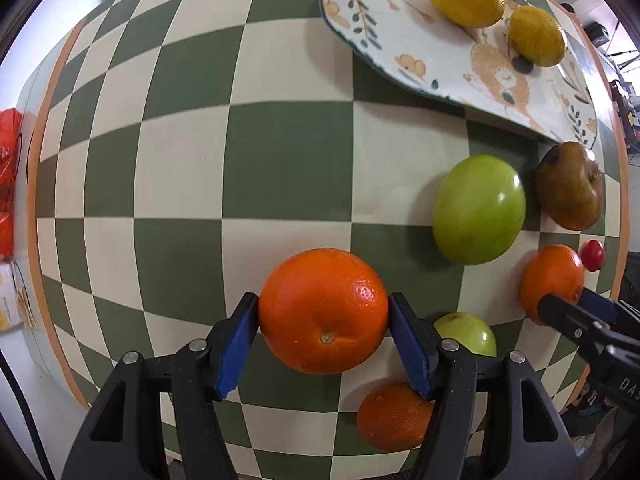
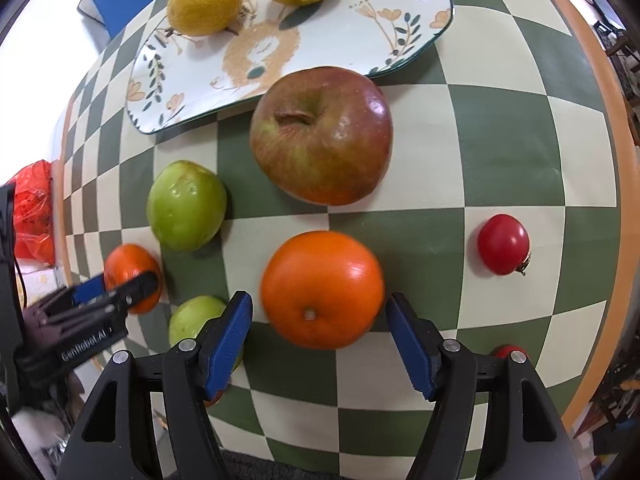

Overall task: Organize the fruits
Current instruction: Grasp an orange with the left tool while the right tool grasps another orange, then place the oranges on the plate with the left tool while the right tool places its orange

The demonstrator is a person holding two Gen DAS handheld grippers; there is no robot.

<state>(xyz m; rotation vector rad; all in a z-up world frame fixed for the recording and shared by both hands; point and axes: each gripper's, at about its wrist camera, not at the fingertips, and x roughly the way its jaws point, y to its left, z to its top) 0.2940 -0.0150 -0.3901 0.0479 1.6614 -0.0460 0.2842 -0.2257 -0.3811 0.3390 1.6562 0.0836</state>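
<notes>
Left claw [image 1: 323, 322]: clamped on a glossy, dimpled orange [image 1: 323, 310]; both blue ribbed pads are pressed against its sides, navel turned toward the camera.
Right claw [image 2: 319, 330]: held apart around a second orange [image 2: 322, 290]; a gap is seen between each blue pad and the smooth rind, and the fruit rests on the desk [image 2: 512, 128].
Desk: covered in a matte green-and-cream checked cloth with an orange border.
Plate [image 2: 360, 28]: glazed, irregularly shaped, painted with leaves and a lion; set at the far side, two knobbly yellow lemons [image 2: 204, 2] lying on it.
Apple [image 2: 322, 136]: large, red-green, streaked, stem hollow upward; placed just near of the plate.
Green fruit [image 2: 186, 206]: round, waxy; left of the apple.
Tomato [image 2: 503, 243]: small, shiny, red; at the right, well apart from the orange.
</notes>
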